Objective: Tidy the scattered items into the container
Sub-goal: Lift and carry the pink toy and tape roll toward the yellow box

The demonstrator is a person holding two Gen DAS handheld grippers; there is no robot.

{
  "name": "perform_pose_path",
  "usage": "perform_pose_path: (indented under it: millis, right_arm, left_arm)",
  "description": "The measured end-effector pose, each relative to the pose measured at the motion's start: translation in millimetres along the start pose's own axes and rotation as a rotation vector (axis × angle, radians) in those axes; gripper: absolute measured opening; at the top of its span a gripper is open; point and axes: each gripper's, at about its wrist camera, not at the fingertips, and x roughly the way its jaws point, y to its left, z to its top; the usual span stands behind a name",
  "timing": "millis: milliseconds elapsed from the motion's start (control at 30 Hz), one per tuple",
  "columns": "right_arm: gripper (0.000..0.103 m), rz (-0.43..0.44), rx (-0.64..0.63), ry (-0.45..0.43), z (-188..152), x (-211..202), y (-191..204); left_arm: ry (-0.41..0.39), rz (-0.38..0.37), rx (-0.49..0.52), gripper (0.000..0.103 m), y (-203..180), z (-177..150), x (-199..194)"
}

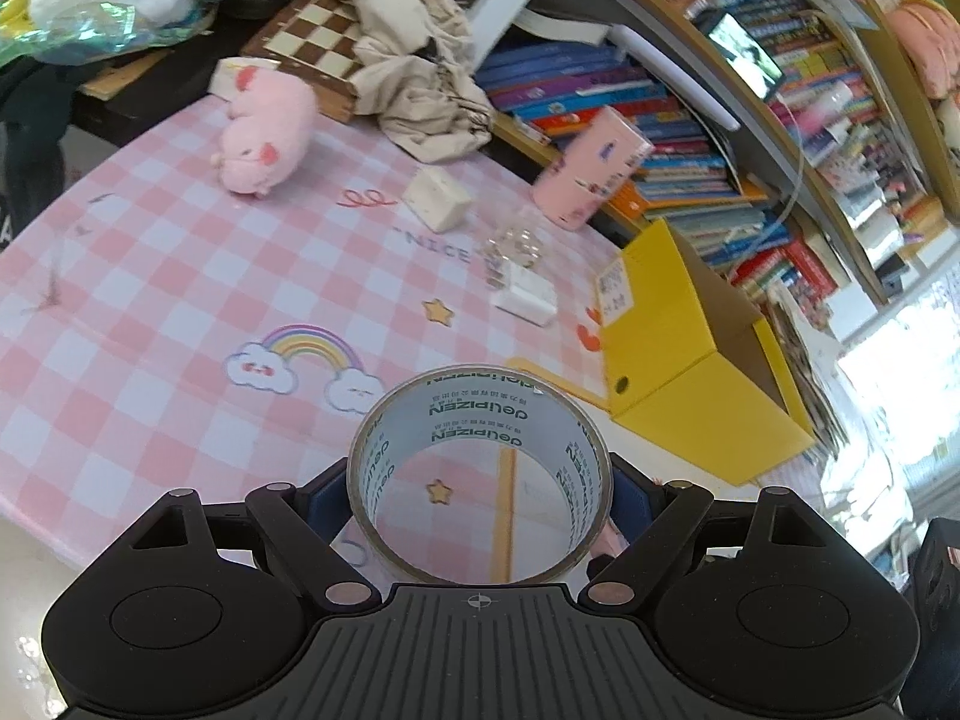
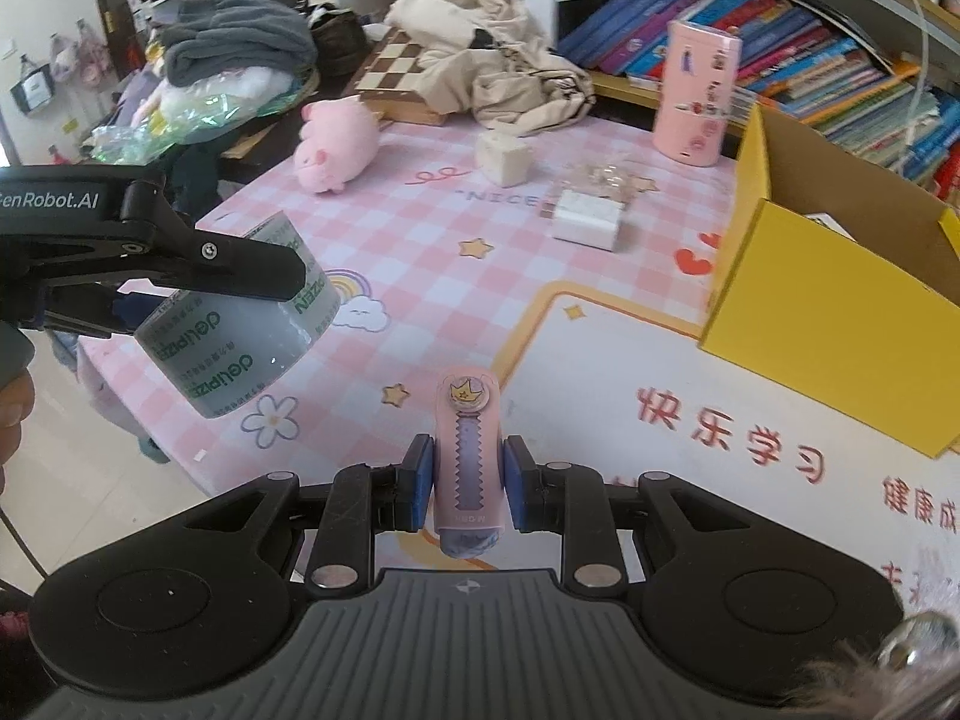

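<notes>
Yellow cardboard box stands open-topped at the right edge of the surface, the evident container for the loose items.

Left gripper: fingers set wide, clamped across the outside of a roll of clear tape. Roll carried off the surface, its hole facing the camera; seen from the right wrist it hangs in the air left of the checked mat. Wide hold follows from the roll's girth.

Right gripper: fingers narrow, blue pads pressed on both sides of a small pink clip-like item with a crown button, its long axis pointing away. Thin item, hence the tight pinch.

Both grippers angle downward over the surface, box ahead and to the right of each.

Still on the surface: pink plush pig, white cube, white packet with a clear plastic bag just behind, pink tin upright near the books.

Judgement: both loads in transit to the box; release not yet made.
</notes>
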Motion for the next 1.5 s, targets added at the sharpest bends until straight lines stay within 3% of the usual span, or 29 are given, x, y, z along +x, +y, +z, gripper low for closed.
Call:
perform_pose_path:
  millis: [467,1500]
  right_arm:
    - [0.023,-0.042,0.078,-0.025,-14.1,-17.4,-22.9]
    - [0.023,-0.211,0.299,-0.017,-64.6,-63.9,-96.3]
  left_arm:
    - [0.020,-0.018,0.049,0.086,-24.4,-6.0,7.3]
    - [0.178,-0.152,0.202,0.086,-105.0,-32.2,61.4]
